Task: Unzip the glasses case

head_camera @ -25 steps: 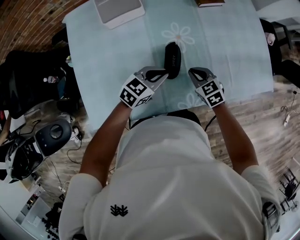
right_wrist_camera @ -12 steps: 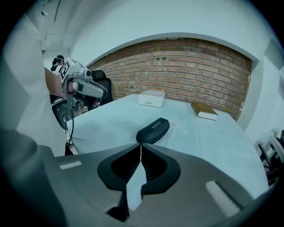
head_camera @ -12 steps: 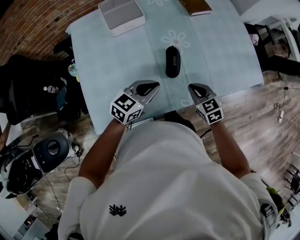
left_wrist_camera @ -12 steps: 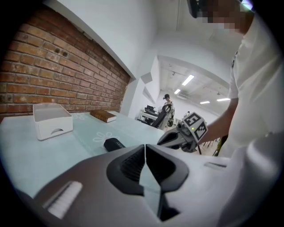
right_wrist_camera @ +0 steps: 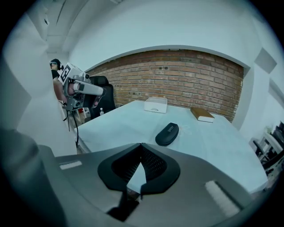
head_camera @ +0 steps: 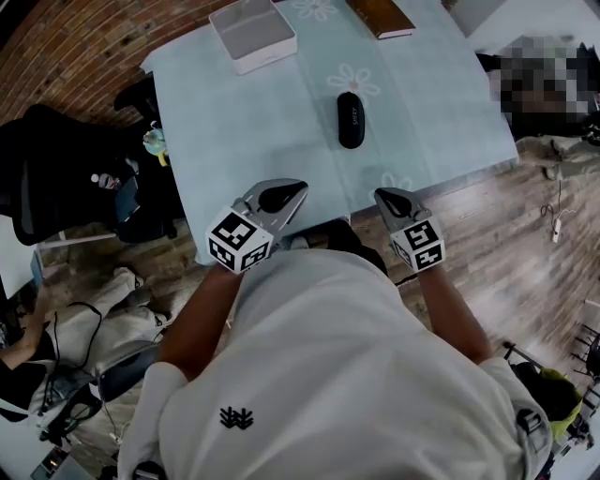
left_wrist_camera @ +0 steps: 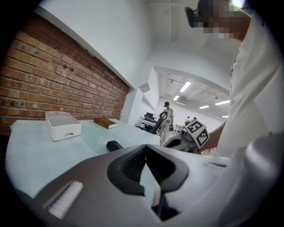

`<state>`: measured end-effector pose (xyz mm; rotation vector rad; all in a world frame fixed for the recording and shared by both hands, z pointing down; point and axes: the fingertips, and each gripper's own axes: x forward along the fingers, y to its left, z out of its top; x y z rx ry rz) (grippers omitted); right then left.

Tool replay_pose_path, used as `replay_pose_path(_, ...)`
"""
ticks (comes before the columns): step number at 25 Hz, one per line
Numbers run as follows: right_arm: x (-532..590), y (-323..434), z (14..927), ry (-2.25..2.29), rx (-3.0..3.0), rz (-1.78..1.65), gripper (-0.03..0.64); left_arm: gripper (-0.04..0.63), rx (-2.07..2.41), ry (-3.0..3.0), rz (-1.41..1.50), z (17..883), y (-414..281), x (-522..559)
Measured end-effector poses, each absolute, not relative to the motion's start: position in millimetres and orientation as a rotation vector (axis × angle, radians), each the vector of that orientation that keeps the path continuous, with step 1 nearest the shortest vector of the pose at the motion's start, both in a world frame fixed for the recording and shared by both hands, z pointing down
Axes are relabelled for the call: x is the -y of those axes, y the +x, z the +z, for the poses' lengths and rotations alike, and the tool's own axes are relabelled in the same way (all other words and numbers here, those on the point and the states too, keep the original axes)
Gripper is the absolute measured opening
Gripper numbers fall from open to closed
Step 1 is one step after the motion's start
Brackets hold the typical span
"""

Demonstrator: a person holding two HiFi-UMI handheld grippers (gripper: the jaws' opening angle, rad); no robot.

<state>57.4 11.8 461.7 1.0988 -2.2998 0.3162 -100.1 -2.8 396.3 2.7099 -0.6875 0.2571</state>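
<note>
Both claws are pulling back from the case (head_camera: 351, 119) to the near bench (head_camera: 234, 122) edge. Left claw (head_camera: 284, 195) and right claw (head_camera: 388, 198) are clenched, empty. Case is lying mid-bench, untouched; zip state unreadable.

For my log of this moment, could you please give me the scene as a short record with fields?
table: pale blue cloth
glasses case: black, closed, lying mid-table, untouched
left gripper: jaws together, empty, at the near edge
right gripper: jaws together, empty, at the near edge
far end: white tray, brown book
</note>
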Motion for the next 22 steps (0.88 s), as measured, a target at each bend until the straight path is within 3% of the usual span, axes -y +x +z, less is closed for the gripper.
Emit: replay_pose_path(22,-102,11,448,1.077,2.356,0.300,0.002,0.055,0.727,2.662,0.304,417,-139,-79)
